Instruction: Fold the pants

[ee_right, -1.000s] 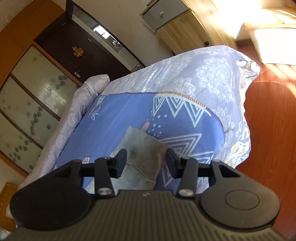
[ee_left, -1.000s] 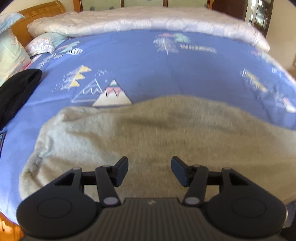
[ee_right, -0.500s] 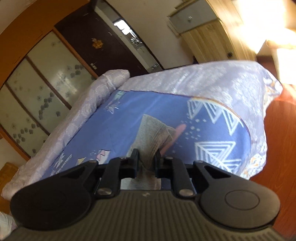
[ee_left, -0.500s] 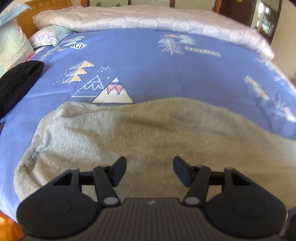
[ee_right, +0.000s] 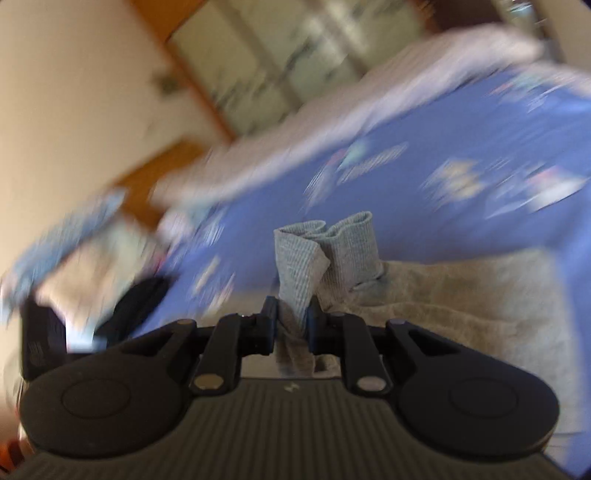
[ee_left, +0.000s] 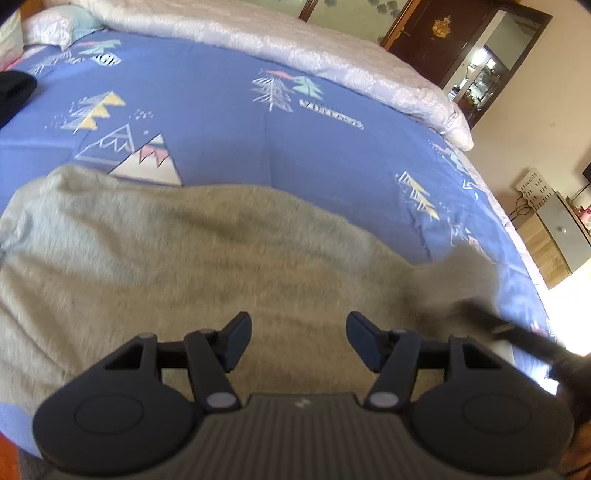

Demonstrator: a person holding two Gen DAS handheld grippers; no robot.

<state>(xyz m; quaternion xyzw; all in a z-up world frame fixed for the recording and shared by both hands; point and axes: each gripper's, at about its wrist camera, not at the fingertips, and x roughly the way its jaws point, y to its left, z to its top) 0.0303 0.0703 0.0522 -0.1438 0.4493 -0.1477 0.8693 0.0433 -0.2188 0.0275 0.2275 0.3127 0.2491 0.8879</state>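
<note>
Grey sweatpants [ee_left: 184, 258] lie spread on a blue patterned bedspread [ee_left: 240, 129]. My left gripper [ee_left: 299, 328] hovers just over the grey cloth, open, nothing between its fingers. In the right wrist view my right gripper [ee_right: 291, 317] is shut on the ribbed leg cuffs [ee_right: 325, 243], which stick up past its fingers. It holds them raised above the rest of the pants [ee_right: 461, 306]. In the left wrist view the right gripper [ee_left: 517, 336] is a dark blur at the right edge, with lifted grey cloth trailing from it.
A black garment [ee_left: 14, 92] lies at the bed's left side. A rolled white quilt [ee_left: 295, 48] runs along the far edge, with pillows [ee_left: 55, 26] at the far left. A dark wooden door [ee_left: 443, 37] and a low cabinet [ee_left: 561, 236] stand beyond the bed.
My right gripper closed on the leg cuffs, then swung fast across the bed, lifting them. It now shows in the left wrist view. The left gripper stayed open and rolled a little.
</note>
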